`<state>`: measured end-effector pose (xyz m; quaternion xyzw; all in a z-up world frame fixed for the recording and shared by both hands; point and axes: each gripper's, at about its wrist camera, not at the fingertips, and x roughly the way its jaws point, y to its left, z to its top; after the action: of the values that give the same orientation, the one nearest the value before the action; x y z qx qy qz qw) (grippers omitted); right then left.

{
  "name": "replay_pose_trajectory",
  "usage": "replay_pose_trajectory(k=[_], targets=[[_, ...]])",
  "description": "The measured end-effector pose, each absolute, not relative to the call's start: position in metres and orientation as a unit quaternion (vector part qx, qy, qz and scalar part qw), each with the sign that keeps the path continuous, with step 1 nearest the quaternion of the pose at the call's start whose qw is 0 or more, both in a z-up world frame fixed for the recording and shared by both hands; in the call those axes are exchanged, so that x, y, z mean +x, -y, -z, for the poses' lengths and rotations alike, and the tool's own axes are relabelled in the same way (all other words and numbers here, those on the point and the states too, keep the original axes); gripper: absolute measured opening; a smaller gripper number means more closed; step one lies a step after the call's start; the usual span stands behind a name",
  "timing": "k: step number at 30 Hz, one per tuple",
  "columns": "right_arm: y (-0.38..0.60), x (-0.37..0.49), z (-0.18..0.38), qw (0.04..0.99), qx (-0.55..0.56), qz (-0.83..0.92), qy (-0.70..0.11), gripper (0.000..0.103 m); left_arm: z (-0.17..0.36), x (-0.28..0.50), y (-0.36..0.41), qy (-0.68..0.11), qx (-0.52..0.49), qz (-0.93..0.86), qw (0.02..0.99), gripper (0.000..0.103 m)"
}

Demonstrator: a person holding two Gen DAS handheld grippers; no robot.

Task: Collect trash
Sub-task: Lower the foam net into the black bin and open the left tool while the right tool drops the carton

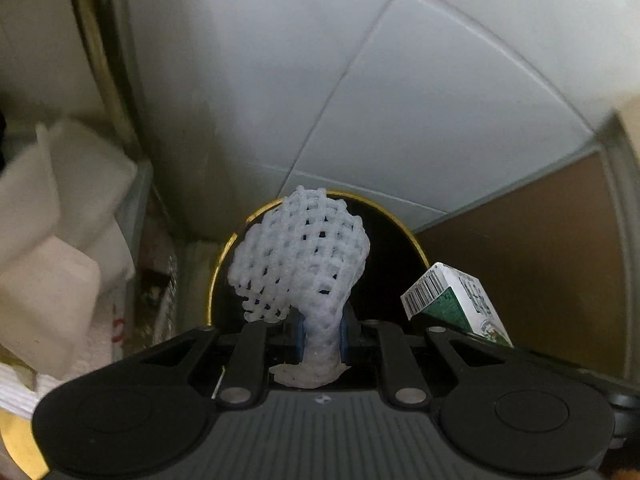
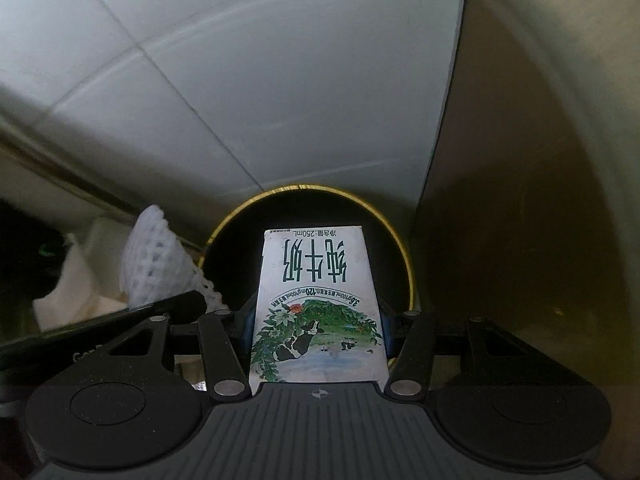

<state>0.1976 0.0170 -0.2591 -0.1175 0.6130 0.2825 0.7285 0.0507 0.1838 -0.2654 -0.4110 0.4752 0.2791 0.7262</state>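
1. We see the left gripper [image 1: 320, 334] pointing steeply down, its jaws narrowed on the stem of a white foam net [image 1: 304, 256]; the net's bulb hangs over the dark mouth of a gold-rimmed bin [image 1: 392, 248].
2. The right gripper [image 2: 318, 326] also points steeply down, jaws clamped on the sides of a milk carton [image 2: 316, 300], held over the same bin [image 2: 400, 248].
3. In the left view, the carton [image 1: 456, 300] shows just right of the net, apart from it.
4. The bin stands on a white tiled floor [image 1: 400, 100].
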Motion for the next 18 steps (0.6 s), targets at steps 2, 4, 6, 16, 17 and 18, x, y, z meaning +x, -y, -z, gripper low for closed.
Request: replay_pose_trajectory(k=[2, 4, 6, 16, 17, 18], targets=[[-0.023, 0.204, 0.275, 0.723, -0.118, -0.278, -0.621, 0.060, 0.278, 0.055, -0.186, -0.488, -0.412, -0.276, 0.719, 0.011], [-0.028, 0.208, 0.288, 0.720, -0.121, -0.269, -0.629, 0.060, 0.288, 0.057, -0.188, -0.494, -0.414, -0.275, 0.713, 0.010], [-0.032, 0.210, 0.298, 0.716, -0.127, -0.265, -0.634, 0.060, 0.296, 0.059, -0.188, -0.500, -0.414, -0.274, 0.710, 0.010], [-0.042, 0.222, 0.328, 0.704, -0.150, -0.247, -0.648, 0.061, 0.314, 0.069, -0.194, -0.508, -0.429, -0.264, 0.699, 0.015], [-0.041, 0.223, 0.330, 0.703, -0.149, -0.244, -0.651, 0.061, 0.316, 0.070, -0.194, -0.510, -0.427, -0.264, 0.699, 0.016], [-0.041, 0.224, 0.332, 0.702, -0.147, -0.242, -0.654, 0.062, 0.318, 0.070, -0.195, -0.511, -0.425, -0.265, 0.699, 0.020]])
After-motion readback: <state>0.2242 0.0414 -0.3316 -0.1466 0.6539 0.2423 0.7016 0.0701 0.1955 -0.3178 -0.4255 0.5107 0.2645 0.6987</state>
